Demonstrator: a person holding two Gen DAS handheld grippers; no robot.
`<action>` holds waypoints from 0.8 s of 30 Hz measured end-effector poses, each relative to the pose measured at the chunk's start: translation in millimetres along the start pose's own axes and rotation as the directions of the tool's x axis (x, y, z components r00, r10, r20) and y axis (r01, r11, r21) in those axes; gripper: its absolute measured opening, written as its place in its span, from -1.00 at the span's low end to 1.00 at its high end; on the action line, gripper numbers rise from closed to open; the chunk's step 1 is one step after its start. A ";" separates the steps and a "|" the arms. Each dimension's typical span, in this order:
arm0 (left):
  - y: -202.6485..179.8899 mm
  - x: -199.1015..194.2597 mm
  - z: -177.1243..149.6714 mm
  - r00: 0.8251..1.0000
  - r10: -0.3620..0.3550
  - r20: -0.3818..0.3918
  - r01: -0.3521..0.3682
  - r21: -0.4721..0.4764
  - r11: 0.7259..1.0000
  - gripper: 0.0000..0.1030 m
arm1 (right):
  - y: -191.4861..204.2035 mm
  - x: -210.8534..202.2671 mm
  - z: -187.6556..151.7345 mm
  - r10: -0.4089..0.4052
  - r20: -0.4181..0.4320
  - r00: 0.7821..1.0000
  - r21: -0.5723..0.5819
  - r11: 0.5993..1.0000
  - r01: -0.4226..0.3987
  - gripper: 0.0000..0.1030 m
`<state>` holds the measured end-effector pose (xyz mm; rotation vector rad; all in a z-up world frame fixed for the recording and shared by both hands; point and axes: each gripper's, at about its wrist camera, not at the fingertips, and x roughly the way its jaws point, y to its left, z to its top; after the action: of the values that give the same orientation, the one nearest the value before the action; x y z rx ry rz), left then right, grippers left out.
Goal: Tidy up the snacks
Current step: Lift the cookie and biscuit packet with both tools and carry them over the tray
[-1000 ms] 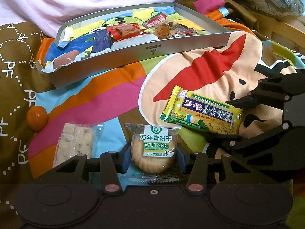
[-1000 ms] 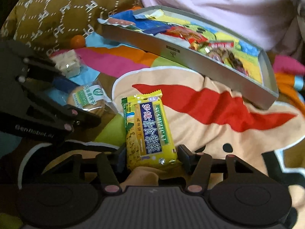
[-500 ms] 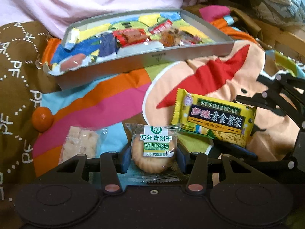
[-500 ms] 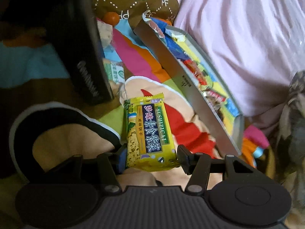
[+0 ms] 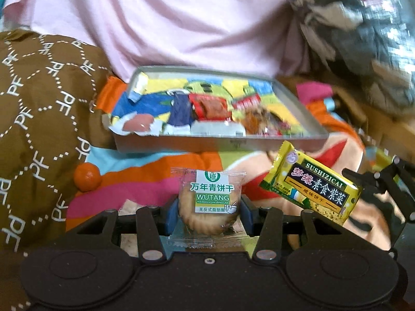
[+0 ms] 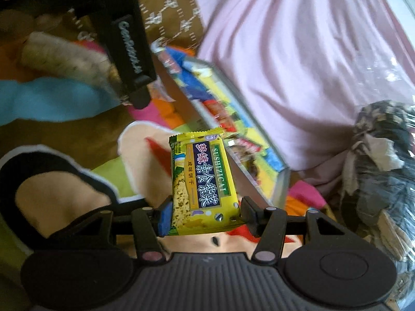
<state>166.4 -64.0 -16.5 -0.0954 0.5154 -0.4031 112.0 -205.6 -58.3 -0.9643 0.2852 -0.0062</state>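
My left gripper (image 5: 206, 213) is shut on a round biscuit in a clear WUTANG wrapper (image 5: 208, 203) and holds it lifted above the colourful blanket. My right gripper (image 6: 201, 216) is shut on a yellow Sushizicai cracker packet (image 6: 201, 184), also lifted; the packet shows in the left wrist view (image 5: 311, 191) at the right, with the right gripper's black frame behind it. A grey tray (image 5: 220, 143) with several wrapped snacks lies ahead of both grippers; it also shows in the right wrist view (image 6: 281, 186).
A small orange fruit (image 5: 87, 177) lies on the blanket left of the tray. A pale rice-cake packet (image 6: 64, 62) lies on the blanket, blurred. A pink sheet (image 5: 194, 26) rises behind the tray. The brown patterned cushion (image 5: 39, 103) is at the left.
Both grippers have lifted their snacks off the blanket and moved toward the tray. The views have tilted up; the rice-cake packet has dropped out of the left wrist view.
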 end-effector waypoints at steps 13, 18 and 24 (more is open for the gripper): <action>8.2 17.2 69.3 0.989 0.098 0.106 -0.089 -0.088 0.992 -0.04 | -49.0 44.0 24.3 -0.119 0.126 0.985 0.157 0.983 0.098 0.15; 10.0 54.4 112.3 0.983 0.144 0.116 -0.135 -0.082 0.987 -0.04 | -73.2 72.1 49.0 -0.068 0.123 0.990 0.231 0.972 0.038 0.15; 21.8 93.0 134.6 0.981 0.174 0.081 -0.168 -0.072 0.983 -0.04 | -84.9 103.8 64.5 -0.035 0.127 0.991 0.267 0.964 0.000 0.15</action>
<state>314.8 -82.6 53.4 -0.1294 0.4463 -0.2133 237.8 -215.7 20.5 -0.6954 0.1499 0.0026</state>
